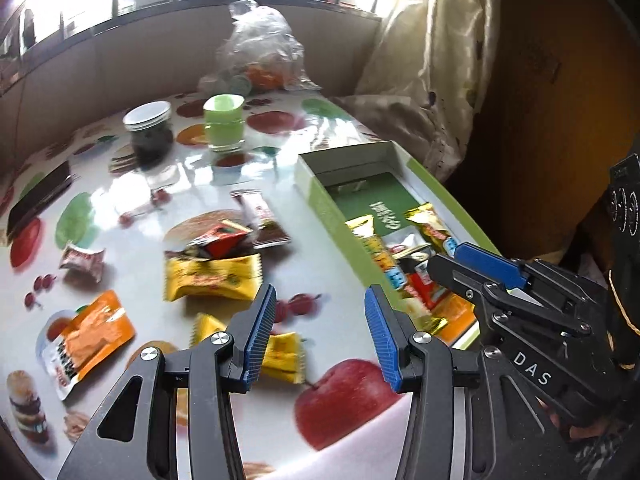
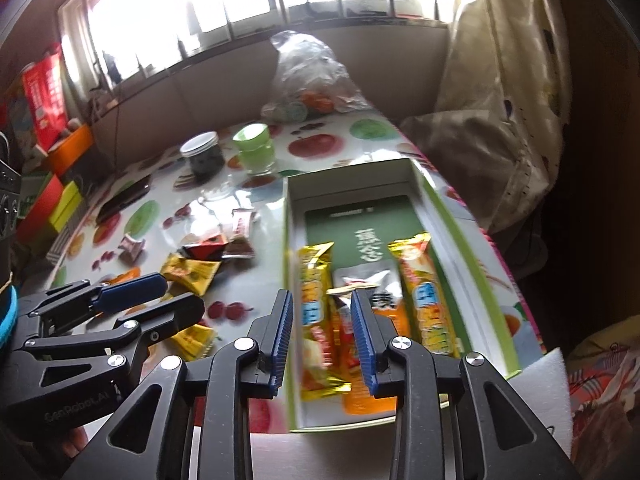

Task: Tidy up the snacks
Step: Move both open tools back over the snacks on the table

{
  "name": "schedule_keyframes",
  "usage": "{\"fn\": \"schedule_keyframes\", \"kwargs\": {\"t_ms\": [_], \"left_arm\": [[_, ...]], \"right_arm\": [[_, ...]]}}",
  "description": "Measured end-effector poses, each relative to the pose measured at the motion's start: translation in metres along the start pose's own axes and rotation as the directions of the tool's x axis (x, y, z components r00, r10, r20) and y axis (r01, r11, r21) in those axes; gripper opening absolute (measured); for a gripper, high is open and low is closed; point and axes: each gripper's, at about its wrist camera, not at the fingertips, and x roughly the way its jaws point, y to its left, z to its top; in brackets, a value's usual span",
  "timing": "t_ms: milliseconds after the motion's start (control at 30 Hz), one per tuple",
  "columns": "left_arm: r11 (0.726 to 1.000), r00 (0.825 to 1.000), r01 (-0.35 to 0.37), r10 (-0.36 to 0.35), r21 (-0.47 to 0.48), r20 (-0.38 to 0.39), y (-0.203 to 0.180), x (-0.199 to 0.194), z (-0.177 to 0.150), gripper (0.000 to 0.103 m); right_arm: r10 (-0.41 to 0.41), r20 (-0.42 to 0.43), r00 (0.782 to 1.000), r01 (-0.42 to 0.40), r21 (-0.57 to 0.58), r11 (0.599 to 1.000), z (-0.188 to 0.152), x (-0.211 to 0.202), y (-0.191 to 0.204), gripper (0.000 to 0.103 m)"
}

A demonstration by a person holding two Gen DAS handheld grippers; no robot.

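The right tool (image 2: 322, 336) hangs wide and empty over the near end of the green box (image 2: 460, 236) by the tabletop's right edge, several snack packs (image 2: 316, 292) inside. The left tool (image 1: 320, 332), wide and empty too, hovers above loose yellow packets (image 1: 212, 278) mid-tabletop (image 1: 328, 216).

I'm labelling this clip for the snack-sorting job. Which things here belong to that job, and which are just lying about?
Part of the job:
- green-sided open cardboard box with packets already inside
- large yellow foil snack packet loose on the table
- orange flat snack pouch
- small red-and-white wrapped sweet

Just lying about:
- dark-filled clear jar with white lid
- light green plastic cup
- crumpled clear plastic bag
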Motion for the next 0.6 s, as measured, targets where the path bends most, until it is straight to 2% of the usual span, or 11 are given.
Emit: {"fn": "schedule_keyframes", "kwargs": {"t_ms": [300,467,600], "left_arm": [[0.997,0.999,-0.039,0.04,-0.072,0.01,0.047,-0.016,-0.016,0.048],[0.989,0.995,-0.095,0.097,-0.114,0.008,0.078,-0.025,-0.028,0.048],[0.979,0.989,-0.147,0.147,-0.143,-0.004,0.105,-0.028,-0.034,0.048]], "right_arm": [[0.072,-0.037,0.997,-0.075,-0.106,0.992,-0.005,0.012,0.037,0.033],[0.146,-0.092,0.985,-0.16,-0.168,0.973,-0.014,0.026,0.059,0.042],[0.163,-0.133,0.978,-0.188,-0.207,0.96,-0.02,0.038,0.076,0.045]]}}
